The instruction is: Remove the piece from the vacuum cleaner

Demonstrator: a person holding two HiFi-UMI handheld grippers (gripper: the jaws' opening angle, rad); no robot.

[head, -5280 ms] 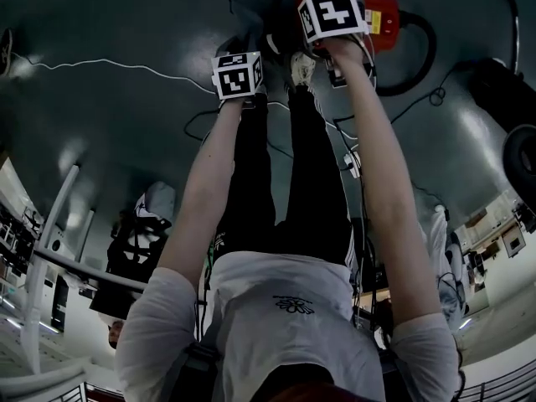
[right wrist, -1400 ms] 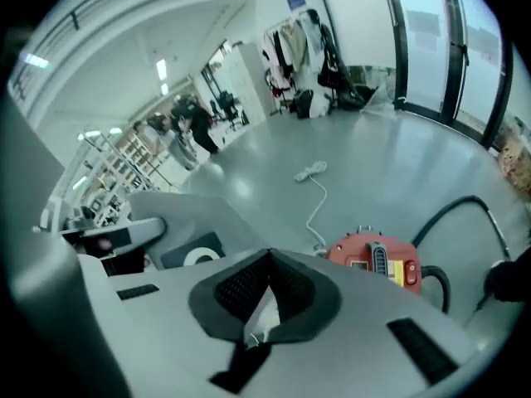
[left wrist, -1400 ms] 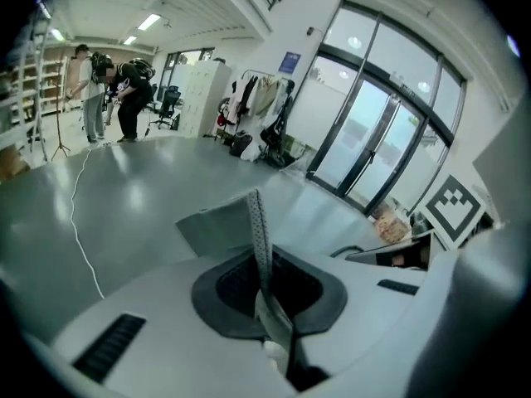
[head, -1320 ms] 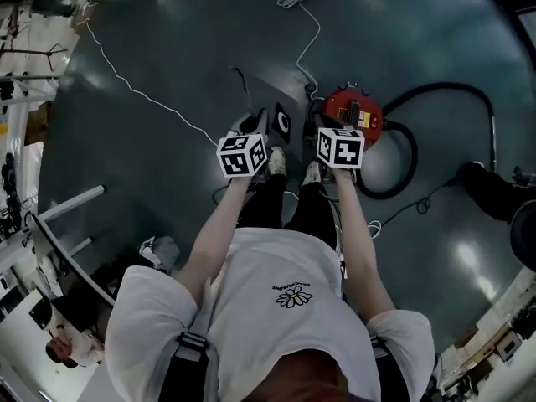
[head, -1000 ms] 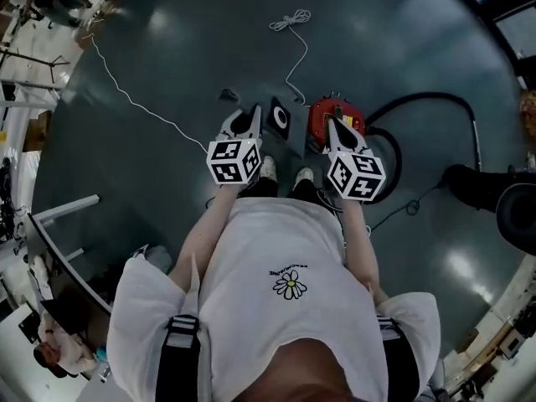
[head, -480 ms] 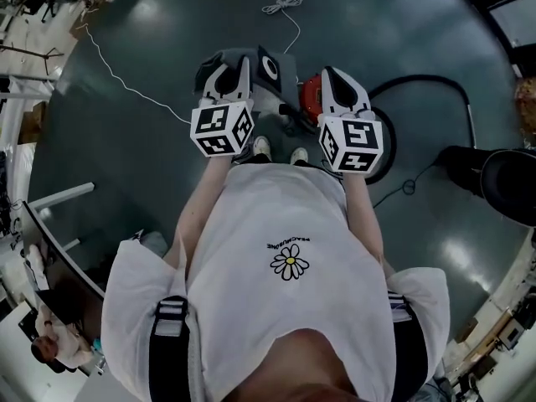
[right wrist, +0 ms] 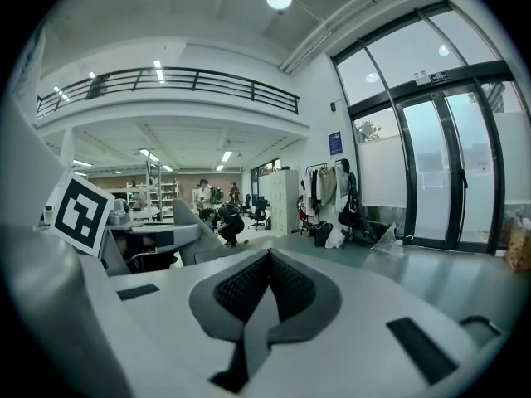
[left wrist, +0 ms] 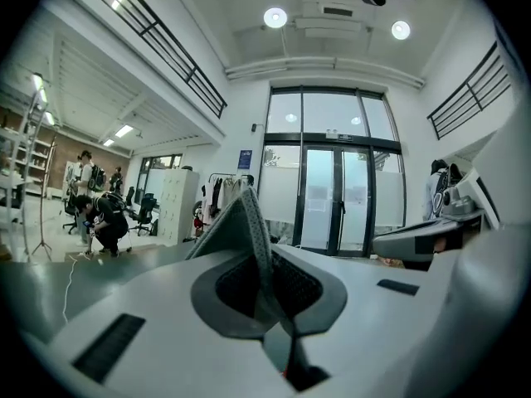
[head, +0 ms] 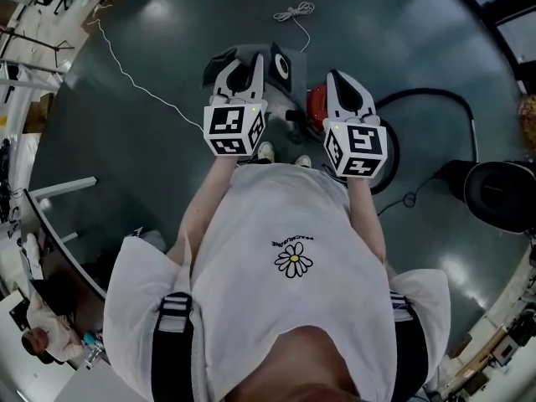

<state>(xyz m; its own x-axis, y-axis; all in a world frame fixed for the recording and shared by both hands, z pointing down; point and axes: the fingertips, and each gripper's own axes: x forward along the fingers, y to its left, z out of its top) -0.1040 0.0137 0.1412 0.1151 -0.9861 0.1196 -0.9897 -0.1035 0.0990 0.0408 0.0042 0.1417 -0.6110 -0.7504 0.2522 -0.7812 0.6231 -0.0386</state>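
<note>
Jaws of left gripper [head: 252,62] and right gripper [head: 335,79] pressed together, empty, high over red round vacuum cleaner [head: 315,105]. Black square piece with white ring [head: 283,64] just left of vacuum; I judge it light and rigid, pinch its edge.

The left gripper [left wrist: 251,210] has its jaws pressed together with nothing between them, pointing pretty much level at a set of tall glass doors [left wrist: 332,197]. Off to the left a person [left wrist: 104,222] crouches on the floor near some white lockers [left wrist: 177,206], with round ceiling lights [left wrist: 275,17] overhead.
</note>
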